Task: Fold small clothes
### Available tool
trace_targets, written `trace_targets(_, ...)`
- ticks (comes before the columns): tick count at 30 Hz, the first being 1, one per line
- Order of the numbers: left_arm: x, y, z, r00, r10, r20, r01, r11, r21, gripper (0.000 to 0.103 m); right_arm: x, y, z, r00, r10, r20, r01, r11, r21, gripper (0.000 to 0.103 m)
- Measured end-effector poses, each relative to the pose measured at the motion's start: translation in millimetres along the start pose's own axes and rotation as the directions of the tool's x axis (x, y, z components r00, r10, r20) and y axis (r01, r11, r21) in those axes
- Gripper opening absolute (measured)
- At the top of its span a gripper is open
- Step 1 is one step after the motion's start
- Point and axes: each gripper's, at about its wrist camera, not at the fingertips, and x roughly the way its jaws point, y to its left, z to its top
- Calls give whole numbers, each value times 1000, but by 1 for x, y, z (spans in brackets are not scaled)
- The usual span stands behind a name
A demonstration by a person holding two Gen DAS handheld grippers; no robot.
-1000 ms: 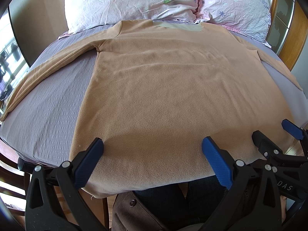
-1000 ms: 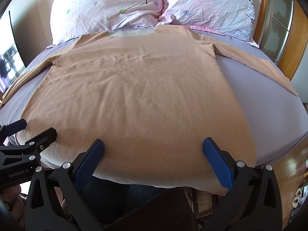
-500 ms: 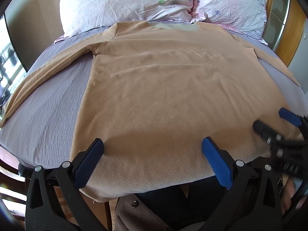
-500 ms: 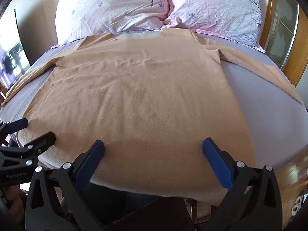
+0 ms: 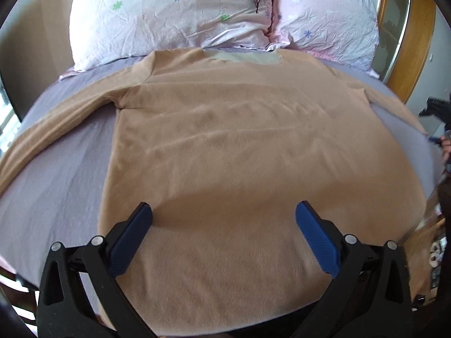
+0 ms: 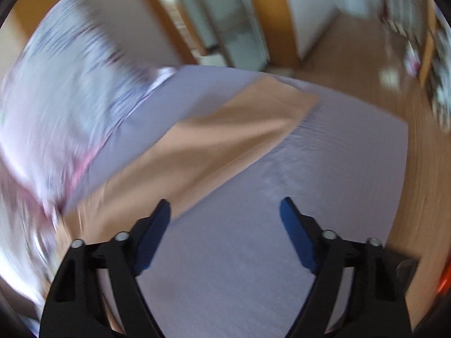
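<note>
A tan long-sleeved shirt (image 5: 239, 146) lies flat on the grey bedsheet (image 5: 62, 174), collar toward the pillows, both sleeves spread out. My left gripper (image 5: 224, 217) is open and empty, hovering over the shirt's lower hem area. My right gripper (image 6: 225, 211) is open and empty, over the bare sheet (image 6: 324, 174) just beside the shirt's right sleeve (image 6: 220, 140); this view is motion-blurred. The right gripper also shows at the far right edge of the left wrist view (image 5: 439, 112).
Two floral pillows (image 5: 174, 14) lie at the head of the bed. A wooden frame with glass (image 5: 406, 36) stands at the right. Wooden floor (image 6: 408, 169) lies beyond the bed's right edge.
My right gripper has swung away from the hem, to the right, and now faces the right sleeve. My left gripper has moved forward over the shirt and a little right.
</note>
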Motion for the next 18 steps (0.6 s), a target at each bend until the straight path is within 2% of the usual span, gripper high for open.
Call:
trace_targets(1,-1,4,1,999,-28,22,29,999,-13,101,6,-6,7,1000,-13,-5,13,999,43,68)
trace_targets(2,-1,7,2,997,-64,41,66,997,-27,101,10,-12,13,999,-35,-6,35,996,79,65)
trace_targets(3,-2,12,3,992,-107,61,109,993,-44,101,12,-18,19,1000,-20,17,18,994,108,65)
trace_targets(5,-3,25,4,970,-212,120,223,971,-89,101,15,-21,27,999,-21,40,16,994,112,65)
trace_targets(7,-5,38,7,944,-286,163,308,943,-129,101,17,-21,30,998,-21,65,13,994,113,62)
trace_targets(9,-7,54,12,926,-322,198,357,917,-177,101,26,-20,36,997,-11,77,2,994,112,46)
trace_targets(10,-8,67,15,916,-336,218,382,898,-218,101,30,-23,40,997,-4,79,-5,994,113,29)
trace_targets(11,-8,80,17,909,-344,235,399,881,-256,101,32,-27,43,996,7,84,-17,993,114,11)
trace_targets(12,-10,95,18,904,-343,255,411,861,-299,101,43,-29,49,997,55,62,-62,991,122,6)
trace_targets(14,-16,131,19,899,-314,305,420,814,-401,101,40,-29,52,994,78,80,-86,990,110,5)
trace_targets(16,-24,169,15,904,-251,346,404,765,-501,101,23,-3,47,987,87,138,-88,996,-2,5)
trace_targets(18,-32,202,11,913,-183,365,376,725,-577,101,-1,41,31,967,190,171,-166,975,-147,5)
